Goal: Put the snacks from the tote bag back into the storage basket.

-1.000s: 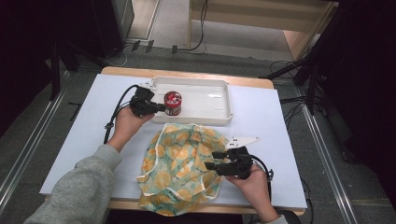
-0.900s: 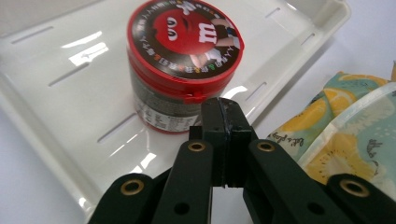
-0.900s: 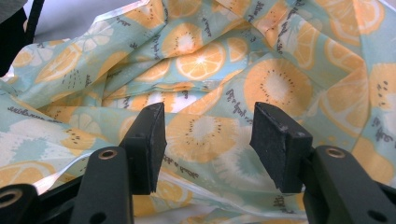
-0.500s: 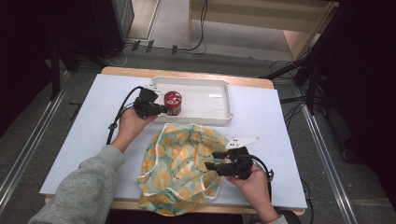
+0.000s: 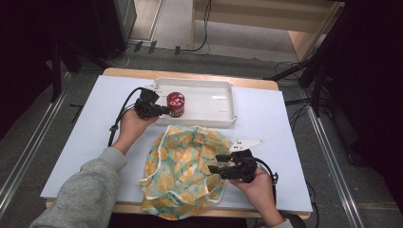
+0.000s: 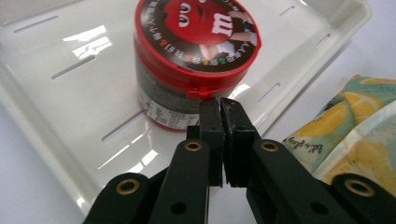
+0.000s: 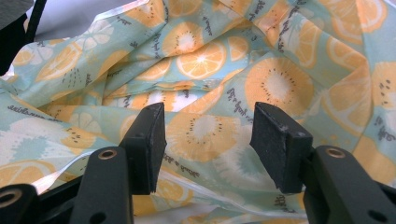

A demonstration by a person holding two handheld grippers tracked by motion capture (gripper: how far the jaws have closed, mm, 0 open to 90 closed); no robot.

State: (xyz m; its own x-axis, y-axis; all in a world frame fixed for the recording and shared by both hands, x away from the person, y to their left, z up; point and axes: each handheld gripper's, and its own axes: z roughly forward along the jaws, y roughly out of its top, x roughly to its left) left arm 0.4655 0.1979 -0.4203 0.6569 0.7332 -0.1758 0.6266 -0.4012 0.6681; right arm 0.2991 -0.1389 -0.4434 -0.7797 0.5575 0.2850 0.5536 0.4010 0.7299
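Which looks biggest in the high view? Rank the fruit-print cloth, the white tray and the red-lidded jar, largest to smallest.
1. Fruit-print cloth: covers the most area, though it lies nearer the camera than the tray, which helps it.
2. White tray: somewhat smaller in the picture.
3. Red-lidded jar: by far the smallest, standing inside the tray.

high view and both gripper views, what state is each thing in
left gripper: shut, tips at the jar's lid, gripping nothing
right gripper: open over the cloth
jar: upright in the tray, lid on
tray: flat on the table
fruit-print cloth: crumpled
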